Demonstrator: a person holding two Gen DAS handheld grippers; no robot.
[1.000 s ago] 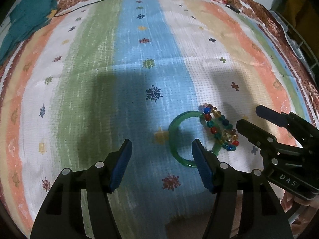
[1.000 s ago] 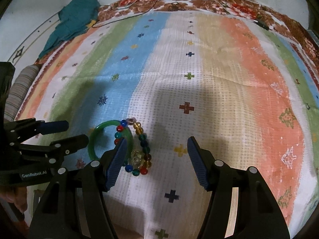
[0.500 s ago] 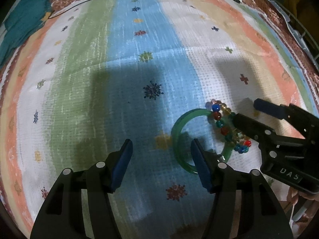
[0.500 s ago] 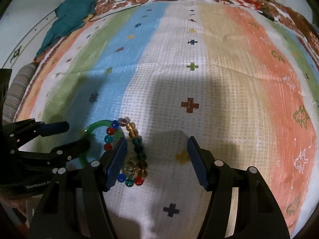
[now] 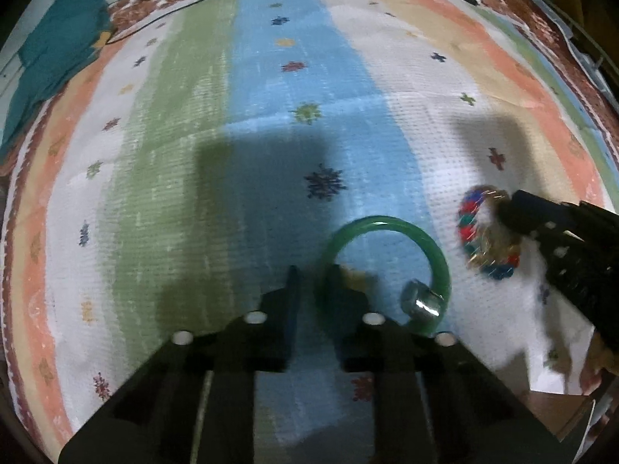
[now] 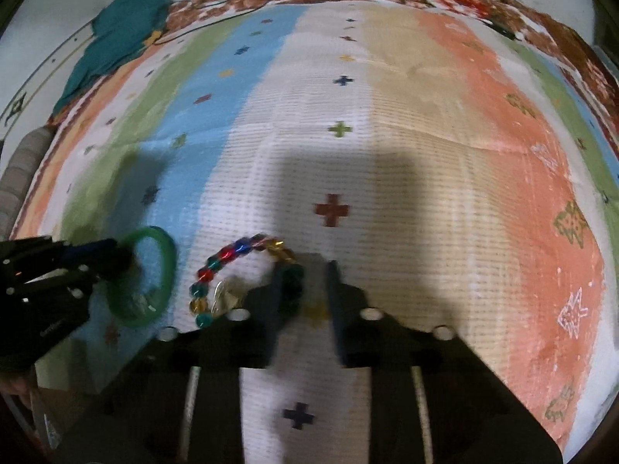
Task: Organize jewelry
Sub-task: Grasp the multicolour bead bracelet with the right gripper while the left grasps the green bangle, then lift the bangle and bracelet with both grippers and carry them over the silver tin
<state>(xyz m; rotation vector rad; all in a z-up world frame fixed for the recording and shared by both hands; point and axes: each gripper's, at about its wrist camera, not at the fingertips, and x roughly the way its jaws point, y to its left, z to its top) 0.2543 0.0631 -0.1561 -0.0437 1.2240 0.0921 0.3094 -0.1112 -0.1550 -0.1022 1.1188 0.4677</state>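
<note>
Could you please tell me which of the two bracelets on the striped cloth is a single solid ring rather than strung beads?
The green bangle, one smooth plain hoop; the beaded bracelet is multicoloured beads.

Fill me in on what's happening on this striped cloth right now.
A person is working two handheld grippers over the striped cloth. The left gripper is closing on the rim of the green bangle, which sits between its fingers. The right gripper has shut on the multicoloured bead bracelet. A small silver ring lies inside the bangle. Both pieces still rest on the cloth.
</note>
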